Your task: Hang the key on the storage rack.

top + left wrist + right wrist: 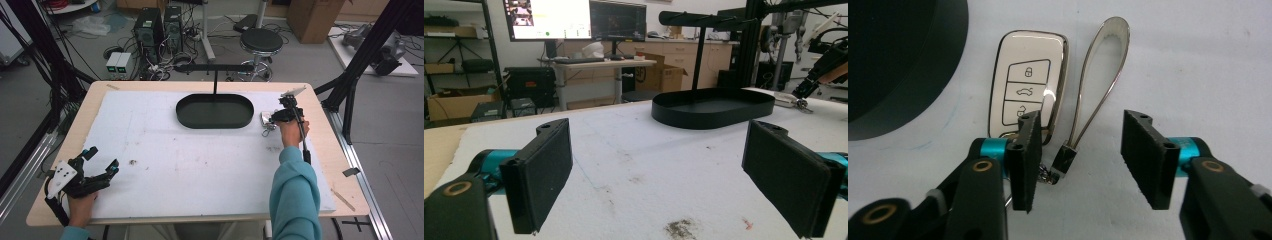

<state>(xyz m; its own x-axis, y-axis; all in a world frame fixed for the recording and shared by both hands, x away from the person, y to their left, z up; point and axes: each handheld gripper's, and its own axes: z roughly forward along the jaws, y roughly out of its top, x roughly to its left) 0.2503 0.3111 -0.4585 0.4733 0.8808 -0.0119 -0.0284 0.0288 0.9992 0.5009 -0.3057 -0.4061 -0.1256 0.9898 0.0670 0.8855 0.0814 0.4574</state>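
**Gripper closes in on car key beside black tray**

At the right of the high view, the person's right gripper (274, 119) hangs over a glossy cream-white car key fob with a chrome edge (1028, 82), which lies flat on the white foam-covered table (200, 165) just right of the black oval metal tray with its T-shaped hanging stand (215, 111). In the right gripper view the jaws are parted and grasp nothing; they straddle the black clasp (1066, 159) at the foot of the slim silvery strap loop (1100, 75), with the left pad over the fob's lower edge. The step in hand appears to be the pick-up, and the next move likely calls for a slight lowering and a firm pinch on the clasp or strap without pushing the fob aside. The fob's long axis runs bottom to top in that view, button face up, ring end toward the gripper; the loop lies alongside, pointing to the upper middle. At the lower left of the high view, the left gripper (102, 159) rests on the table, jaws wide and empty.
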